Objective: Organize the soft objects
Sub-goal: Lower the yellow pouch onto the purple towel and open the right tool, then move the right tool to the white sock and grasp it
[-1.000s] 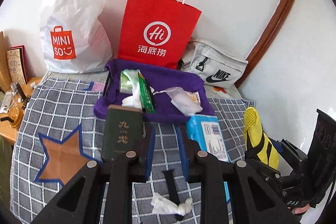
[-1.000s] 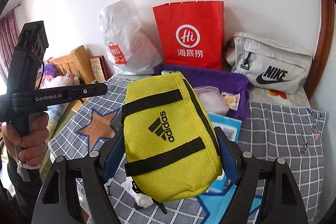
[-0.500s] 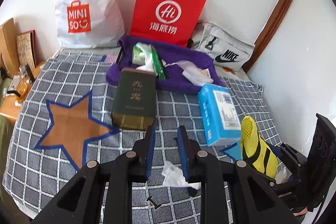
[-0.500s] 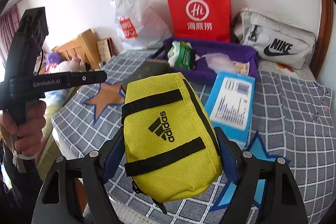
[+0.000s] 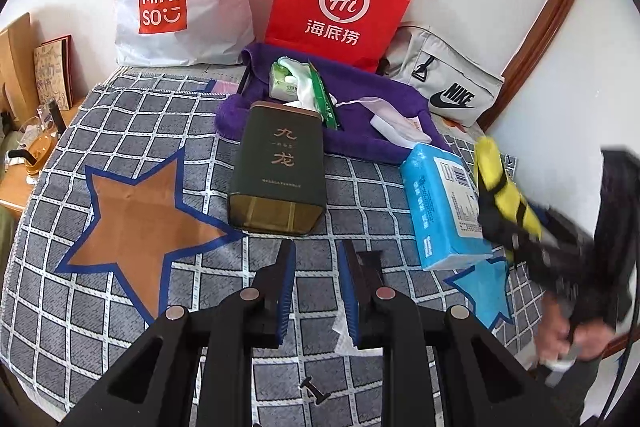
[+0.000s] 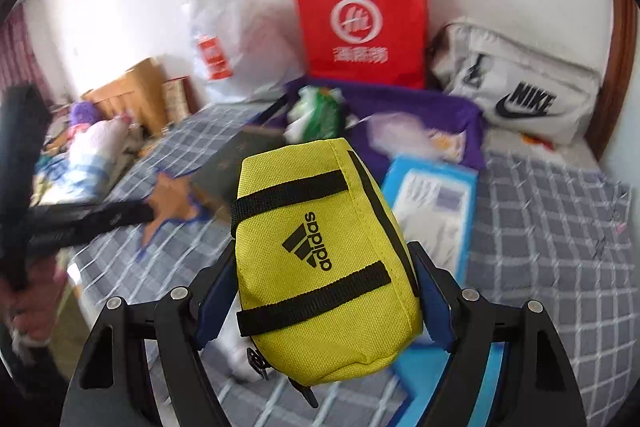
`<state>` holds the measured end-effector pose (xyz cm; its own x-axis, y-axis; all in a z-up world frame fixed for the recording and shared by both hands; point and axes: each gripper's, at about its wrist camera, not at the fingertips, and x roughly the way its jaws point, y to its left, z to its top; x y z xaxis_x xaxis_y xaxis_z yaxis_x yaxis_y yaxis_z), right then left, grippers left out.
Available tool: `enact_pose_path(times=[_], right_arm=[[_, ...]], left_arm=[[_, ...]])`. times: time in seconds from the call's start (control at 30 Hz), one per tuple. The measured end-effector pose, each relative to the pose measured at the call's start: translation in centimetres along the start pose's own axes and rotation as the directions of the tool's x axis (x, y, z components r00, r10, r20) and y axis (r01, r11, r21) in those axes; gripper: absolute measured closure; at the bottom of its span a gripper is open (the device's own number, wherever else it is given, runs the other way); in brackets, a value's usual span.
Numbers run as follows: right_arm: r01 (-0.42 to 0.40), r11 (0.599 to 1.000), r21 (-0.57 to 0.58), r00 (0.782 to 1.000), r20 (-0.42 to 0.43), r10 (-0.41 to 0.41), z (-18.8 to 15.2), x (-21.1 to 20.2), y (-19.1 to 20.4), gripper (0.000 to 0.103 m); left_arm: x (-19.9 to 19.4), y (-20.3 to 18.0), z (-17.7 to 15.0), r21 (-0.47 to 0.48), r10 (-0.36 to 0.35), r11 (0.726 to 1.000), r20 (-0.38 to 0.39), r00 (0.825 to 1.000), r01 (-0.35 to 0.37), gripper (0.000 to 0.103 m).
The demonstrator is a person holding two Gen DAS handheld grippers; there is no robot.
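So the right gripper is clamped around a chunky yellow woven-nylon pouch with black webbing straps, held over the near right of the checked bedspread. The left gripper is nearly closed, holding nothing. Further back: a boxy dark green tin, a glossy blue tissue pack, a fuzzy purple towel.

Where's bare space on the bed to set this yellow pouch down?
Free: checked cover around the brown star, left of the dark tin; also right of the blue tissue pack, below the Nike bag. Crowded: purple towel by the wall.
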<state>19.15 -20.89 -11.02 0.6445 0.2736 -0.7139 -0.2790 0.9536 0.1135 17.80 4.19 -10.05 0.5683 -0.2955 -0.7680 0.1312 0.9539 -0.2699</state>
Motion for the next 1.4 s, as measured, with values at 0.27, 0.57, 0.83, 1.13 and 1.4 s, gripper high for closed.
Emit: enact_pose_path(times=[0.27, 0.57, 0.83, 1.13, 1.4], right_arm=[[0.072, 0.997, 0.016, 0.997, -0.01, -0.072, 7.6, 7.1, -3.7, 0.024], [0.083, 0.996, -0.042, 0.991, -0.105, -0.087, 10.8, 14.9, -5.4, 0.024], [0.062, 0.998, -0.02, 0.983, -0.173, -0.064, 11.0, 17.5, -6.9, 0.013], [0.071, 0.997, 0.006, 0.986, -0.154, -0.069, 11.9, 16.1, -7.4, 0.011], [0.048, 0.999, -0.011, 0.994, -0.101, -0.049, 10.9, 10.6, -5.2, 0.011]], left_arm=[[2.1, 0.9, 1.5, 0.008, 0.057, 0.998, -0.008, 0.998, -0.057, 0.082], [3.1, 1.4, 3.0, -0.011, 0.074, 0.997, -0.012, 0.997, -0.074, 0.082], [3.4, 2.4, 3.0, -0.057, 0.054, 0.997, -0.016, 0.998, -0.055, 0.082], [3.2, 2.2, 2.9, -0.062, 0.043, 0.997, -0.023, 0.999, -0.044, 0.082], [1.0, 1.0, 1.7, -0.042, 0.039, 0.998, -0.006, 0.999, -0.039, 0.082]])
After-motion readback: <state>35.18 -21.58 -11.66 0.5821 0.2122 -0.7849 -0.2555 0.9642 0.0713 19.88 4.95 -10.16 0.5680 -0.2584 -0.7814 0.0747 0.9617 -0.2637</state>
